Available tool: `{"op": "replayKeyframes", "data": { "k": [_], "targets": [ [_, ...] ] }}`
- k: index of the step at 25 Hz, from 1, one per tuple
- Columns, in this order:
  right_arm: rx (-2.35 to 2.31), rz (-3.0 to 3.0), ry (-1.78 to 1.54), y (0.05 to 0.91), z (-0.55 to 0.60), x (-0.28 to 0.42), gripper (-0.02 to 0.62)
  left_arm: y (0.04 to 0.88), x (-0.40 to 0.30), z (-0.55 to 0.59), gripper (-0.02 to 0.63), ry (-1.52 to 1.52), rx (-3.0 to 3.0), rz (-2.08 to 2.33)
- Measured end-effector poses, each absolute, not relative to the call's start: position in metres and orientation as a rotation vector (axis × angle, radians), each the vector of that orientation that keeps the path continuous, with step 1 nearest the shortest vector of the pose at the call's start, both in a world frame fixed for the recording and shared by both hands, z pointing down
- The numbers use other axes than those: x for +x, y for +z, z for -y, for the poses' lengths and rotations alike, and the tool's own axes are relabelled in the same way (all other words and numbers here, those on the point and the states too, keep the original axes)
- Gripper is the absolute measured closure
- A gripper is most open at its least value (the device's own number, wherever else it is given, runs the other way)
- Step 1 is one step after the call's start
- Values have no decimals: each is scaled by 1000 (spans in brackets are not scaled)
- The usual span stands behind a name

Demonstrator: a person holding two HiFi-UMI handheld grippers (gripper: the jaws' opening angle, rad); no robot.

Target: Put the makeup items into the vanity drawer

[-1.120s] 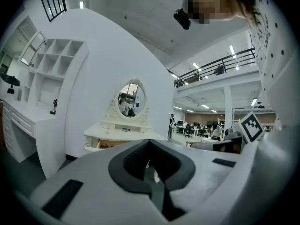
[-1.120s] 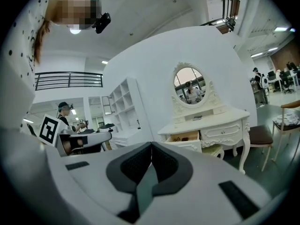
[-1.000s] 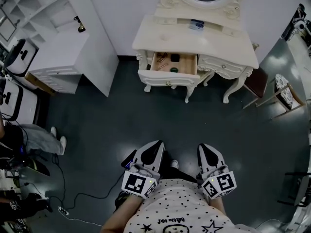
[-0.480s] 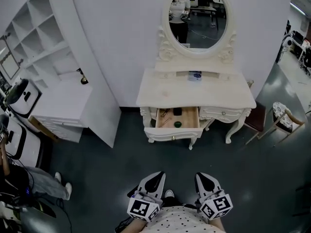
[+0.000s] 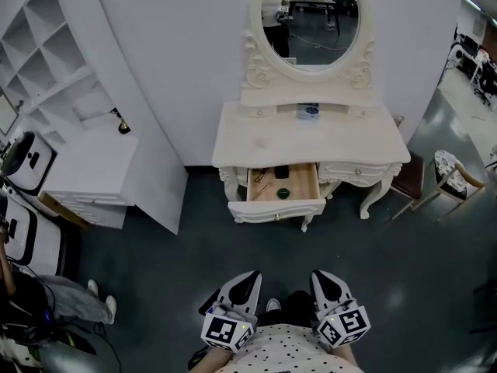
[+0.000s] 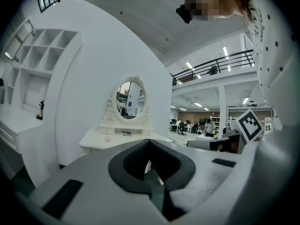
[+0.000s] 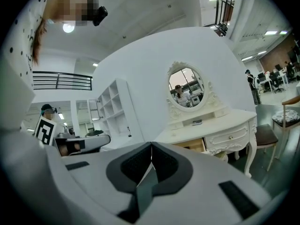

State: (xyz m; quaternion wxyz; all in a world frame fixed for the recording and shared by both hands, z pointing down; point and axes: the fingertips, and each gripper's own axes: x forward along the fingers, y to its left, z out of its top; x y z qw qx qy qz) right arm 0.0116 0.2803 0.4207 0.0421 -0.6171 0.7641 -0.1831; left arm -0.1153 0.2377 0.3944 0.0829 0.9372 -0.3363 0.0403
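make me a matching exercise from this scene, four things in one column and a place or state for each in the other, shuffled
Things:
1 drawer
2 mirror
3 chair
4 right gripper

Place or state:
a shut, empty
b pulled open
c right of the vanity
d above the vanity top

Pairs: 1-b, 2-d, 3-c, 4-a

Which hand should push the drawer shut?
Probably left. The open drawer sits more in line with the left gripper than the right gripper. Both are shut, empty and far from it.
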Motion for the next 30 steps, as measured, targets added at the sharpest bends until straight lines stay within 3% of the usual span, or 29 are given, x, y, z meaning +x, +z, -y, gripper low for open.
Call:
{"op": "replayKeyframes", "data": {
  "k": [8, 30],
  "targets": [
    [-1845, -2386, -599, 424, -239, 21, 588, 403, -110, -201, 611, 117, 2729, 1075],
    [-1700, -2537, -556, 419, -125, 131, 588, 390, -7, -95, 611, 22, 2698, 1252]
  ]
}}
